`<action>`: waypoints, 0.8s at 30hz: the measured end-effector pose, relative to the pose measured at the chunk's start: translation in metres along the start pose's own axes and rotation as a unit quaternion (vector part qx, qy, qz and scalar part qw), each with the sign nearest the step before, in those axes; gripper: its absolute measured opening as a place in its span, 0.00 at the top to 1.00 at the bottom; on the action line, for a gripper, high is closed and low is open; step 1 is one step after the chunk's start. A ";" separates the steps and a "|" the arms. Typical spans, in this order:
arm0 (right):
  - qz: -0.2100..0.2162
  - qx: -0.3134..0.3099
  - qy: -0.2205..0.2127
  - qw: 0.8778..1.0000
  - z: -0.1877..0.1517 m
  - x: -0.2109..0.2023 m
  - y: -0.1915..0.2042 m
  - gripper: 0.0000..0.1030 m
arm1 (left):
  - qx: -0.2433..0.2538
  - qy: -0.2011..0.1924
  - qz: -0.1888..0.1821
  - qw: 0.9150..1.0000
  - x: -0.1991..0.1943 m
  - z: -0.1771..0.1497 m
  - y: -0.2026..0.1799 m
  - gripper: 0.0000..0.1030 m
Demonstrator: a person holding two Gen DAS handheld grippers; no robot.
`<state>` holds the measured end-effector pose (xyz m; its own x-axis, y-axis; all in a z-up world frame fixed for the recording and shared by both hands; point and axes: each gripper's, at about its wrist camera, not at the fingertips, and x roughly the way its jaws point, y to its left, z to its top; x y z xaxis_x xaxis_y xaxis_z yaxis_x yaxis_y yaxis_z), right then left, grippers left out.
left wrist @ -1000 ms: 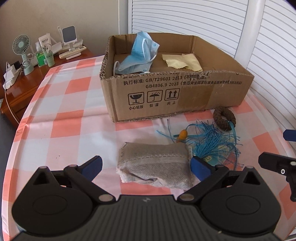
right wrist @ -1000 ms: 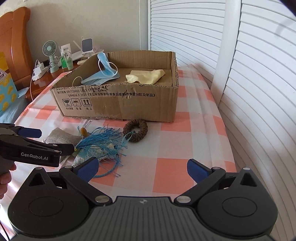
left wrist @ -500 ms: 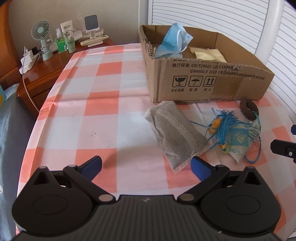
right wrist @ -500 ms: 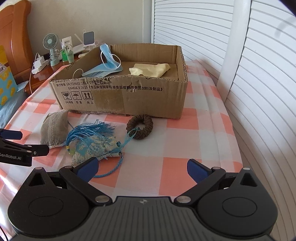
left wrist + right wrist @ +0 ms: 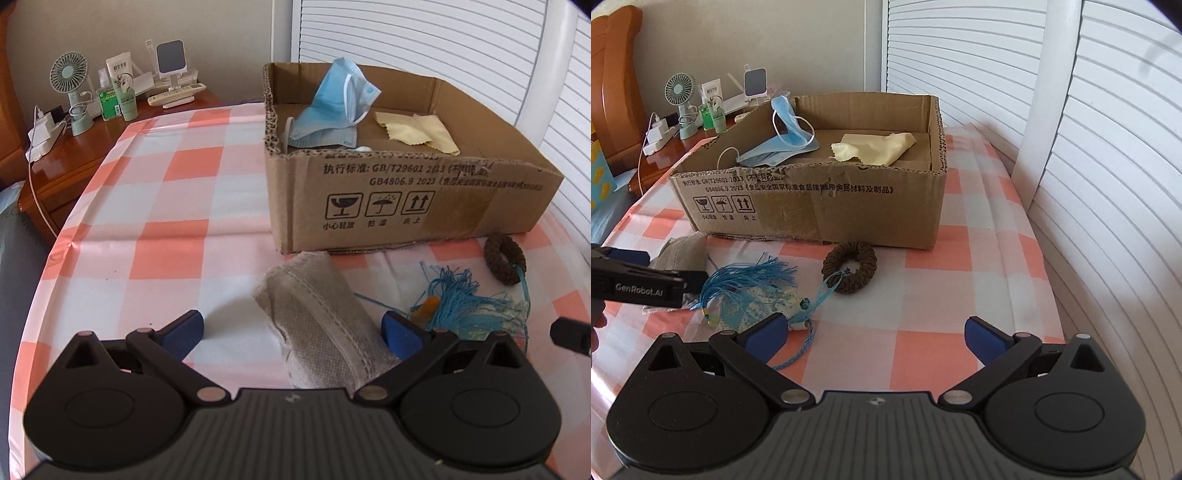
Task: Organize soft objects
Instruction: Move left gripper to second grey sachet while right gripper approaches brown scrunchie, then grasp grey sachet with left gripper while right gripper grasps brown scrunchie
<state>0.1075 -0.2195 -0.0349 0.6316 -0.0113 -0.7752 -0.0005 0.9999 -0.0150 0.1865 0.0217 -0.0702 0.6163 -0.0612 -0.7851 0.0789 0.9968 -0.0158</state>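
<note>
Grey pouch (image 5: 317,317) lies between left gripper's (image 5: 293,330) spread jaws; right gripper (image 5: 873,334) gapes too

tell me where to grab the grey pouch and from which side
Grip the grey pouch across its narrow width near the middle, coming down from above with the left gripper, whose open fingers already straddle its near end. It lies flat and long, running from the box toward the gripper, so the short span should fit between the jaws. Turn the jaws to meet its long edges squarely.
</note>
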 end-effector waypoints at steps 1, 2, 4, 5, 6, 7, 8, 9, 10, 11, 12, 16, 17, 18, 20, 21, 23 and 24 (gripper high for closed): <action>0.001 0.001 -0.002 1.000 0.003 0.002 -0.001 0.00 | 0.002 0.001 0.002 1.000 -0.001 -0.002 0.002 0.01; 0.000 0.001 -0.005 1.000 0.006 0.004 -0.002 0.00 | 0.001 0.002 0.004 1.000 -0.002 -0.003 0.004 0.01; -0.001 -0.002 -0.009 1.000 0.012 0.010 -0.001 0.00 | -0.002 0.005 0.007 1.000 -0.004 -0.005 0.009 0.01; -0.001 -0.003 -0.011 1.000 0.015 0.014 0.000 0.00 | -0.004 0.005 0.009 1.000 -0.005 -0.005 0.011 0.01; -0.001 -0.003 -0.013 1.000 0.018 0.019 0.001 0.00 | -0.006 0.005 0.010 1.000 -0.005 -0.006 0.012 0.01; 0.000 -0.003 -0.014 1.000 0.021 0.024 0.002 0.00 | -0.007 0.004 0.012 1.000 -0.005 -0.006 0.013 0.01; -0.001 -0.003 -0.015 1.000 0.023 0.029 0.003 0.00 | -0.007 0.004 0.012 1.000 -0.006 -0.007 0.013 0.00; -0.006 -0.004 -0.013 1.000 0.025 0.035 0.005 0.00 | -0.007 0.004 0.013 1.000 -0.006 -0.007 0.013 0.00; -0.011 -0.007 -0.013 1.000 0.027 0.041 0.008 0.00 | -0.006 0.003 0.013 1.000 -0.006 -0.008 0.012 0.00; -0.018 -0.010 -0.013 1.000 0.028 0.047 0.010 0.00 | -0.006 0.003 0.014 1.000 -0.006 -0.008 0.012 0.01; -0.029 -0.014 -0.012 0.999 0.029 0.053 0.011 0.00 | -0.006 0.003 0.013 1.000 -0.006 -0.008 0.012 0.01; -0.049 -0.014 -0.003 0.999 0.026 0.067 0.008 0.00 | -0.005 0.001 0.012 1.000 -0.006 -0.008 0.012 0.01; -0.050 -0.011 -0.004 0.999 0.025 0.067 0.005 0.00 | -0.004 0.001 0.012 1.000 -0.006 -0.008 0.013 0.00; -0.048 -0.008 -0.005 0.999 0.024 0.067 0.002 0.00 | -0.004 0.001 0.012 1.000 -0.006 -0.008 0.013 0.00; -0.041 -0.001 -0.006 0.999 0.021 0.066 -0.004 0.00 | -0.004 0.003 0.012 1.000 -0.007 -0.009 0.015 0.01; -0.035 0.002 -0.006 0.999 0.020 0.066 -0.006 0.00 | -0.003 0.003 0.012 1.000 -0.007 -0.009 0.016 0.01; -0.031 -0.001 -0.007 0.999 0.019 0.065 -0.008 0.00 | -0.006 0.004 0.014 1.000 -0.008 -0.010 0.019 0.01; -0.031 -0.001 -0.009 0.999 0.018 0.065 -0.008 0.00 | -0.009 0.005 0.016 1.000 -0.009 -0.010 0.021 0.01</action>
<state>0.1630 -0.2276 -0.0738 0.6437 -0.0737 -0.7617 0.0380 0.9972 -0.0643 0.1750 0.0434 -0.0700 0.6112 -0.0288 -0.7910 0.0455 0.9990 -0.0013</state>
